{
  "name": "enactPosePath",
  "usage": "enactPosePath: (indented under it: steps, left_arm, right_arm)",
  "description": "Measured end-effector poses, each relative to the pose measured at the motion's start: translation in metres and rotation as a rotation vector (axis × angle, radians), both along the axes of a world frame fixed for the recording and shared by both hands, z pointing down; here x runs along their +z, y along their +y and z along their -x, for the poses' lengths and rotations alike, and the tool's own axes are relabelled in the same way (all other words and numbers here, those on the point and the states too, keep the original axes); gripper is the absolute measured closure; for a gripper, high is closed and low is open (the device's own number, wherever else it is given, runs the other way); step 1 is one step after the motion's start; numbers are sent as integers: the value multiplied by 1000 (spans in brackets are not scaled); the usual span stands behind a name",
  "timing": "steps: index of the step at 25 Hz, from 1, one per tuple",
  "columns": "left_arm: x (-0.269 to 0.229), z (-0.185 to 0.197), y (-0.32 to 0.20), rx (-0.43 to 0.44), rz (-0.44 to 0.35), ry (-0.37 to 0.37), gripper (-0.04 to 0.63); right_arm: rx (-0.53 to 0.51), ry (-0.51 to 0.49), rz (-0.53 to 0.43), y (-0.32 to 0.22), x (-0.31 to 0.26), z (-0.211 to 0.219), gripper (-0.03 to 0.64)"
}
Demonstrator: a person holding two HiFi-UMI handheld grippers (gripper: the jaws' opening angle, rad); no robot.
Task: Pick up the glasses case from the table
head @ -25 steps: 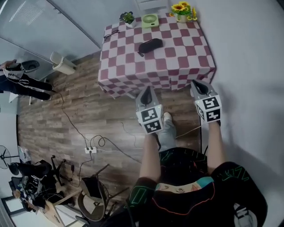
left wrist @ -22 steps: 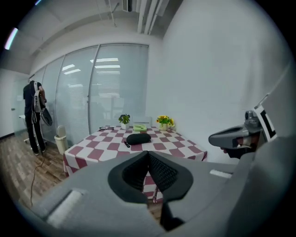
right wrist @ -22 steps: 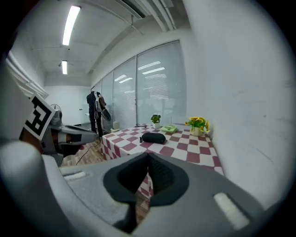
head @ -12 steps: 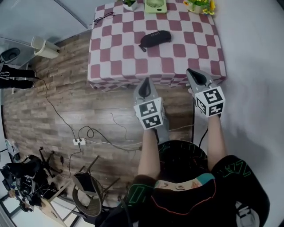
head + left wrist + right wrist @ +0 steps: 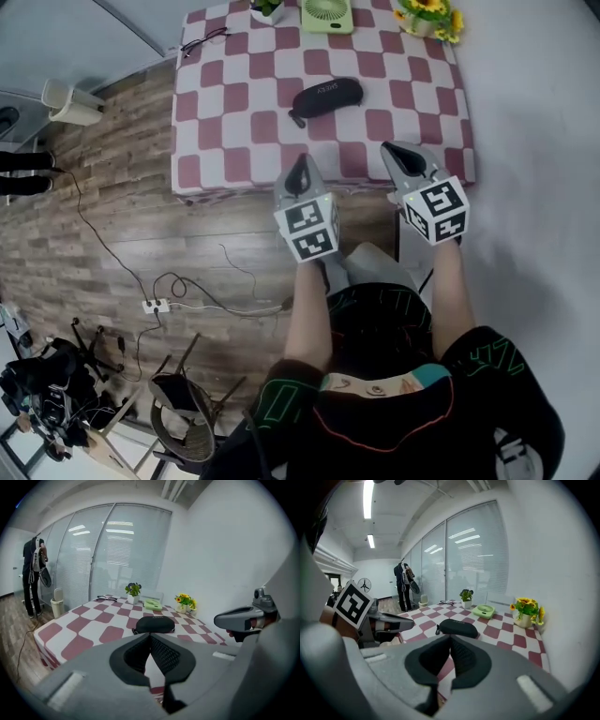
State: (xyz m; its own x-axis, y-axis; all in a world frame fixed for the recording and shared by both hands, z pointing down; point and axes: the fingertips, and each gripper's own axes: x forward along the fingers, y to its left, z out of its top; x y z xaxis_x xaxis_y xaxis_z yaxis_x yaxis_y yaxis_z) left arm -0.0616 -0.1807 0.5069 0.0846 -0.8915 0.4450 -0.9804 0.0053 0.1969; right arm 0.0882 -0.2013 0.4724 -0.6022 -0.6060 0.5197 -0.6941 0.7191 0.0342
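The black glasses case point(image 5: 326, 97) lies near the middle of the checkered table point(image 5: 225, 164), lengthwise across it. It also shows ahead of the jaws in the left gripper view as the case point(image 5: 153, 625), and in the right gripper view as the case point(image 5: 457, 627). My left gripper point(image 5: 300, 173) hangs over the table's near edge, short of the case, jaws together and empty. My right gripper point(image 5: 401, 157) is beside it to the right, also over the near edge, shut with nothing in it.
At the table's far side stand a small plant point(image 5: 269, 7), a green fan point(image 5: 327, 14) and a sunflower pot point(image 5: 427, 19); eyeglasses point(image 5: 202, 39) lie at the far left corner. A bin point(image 5: 70, 101), floor cables point(image 5: 187, 286) and a chair point(image 5: 183, 412) are to the left.
Both grippers have moved forward from over the floor to the table's near edge. The table and the case now appear closer. The jaws stayed together.
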Motion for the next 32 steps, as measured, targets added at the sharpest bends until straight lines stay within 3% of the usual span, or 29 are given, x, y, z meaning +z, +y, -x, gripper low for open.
enactPosePath:
  steps: [7, 14, 20, 24, 32]
  left_arm:
    - [-36, 4, -45, 21, -85, -11, 589]
    - [-31, 15, -78, -9, -67, -6, 589]
    - [-18, 29, -108, -44, -45, -9, 589]
    - [-10, 42, -123, -73, -16, 10, 589]
    - [33, 65, -150, -158, 76, 42, 589]
  right_arm:
    - [43, 10, -65, -39, -32, -14, 612]
    - [16, -25, -79, -75, -37, -1, 612]
    - [-56, 13, -54, -112, -20, 20, 612]
    - [-166, 80, -31, -129, -12, 45, 612]
    - [-533, 208, 63, -141, 33, 96, 610]
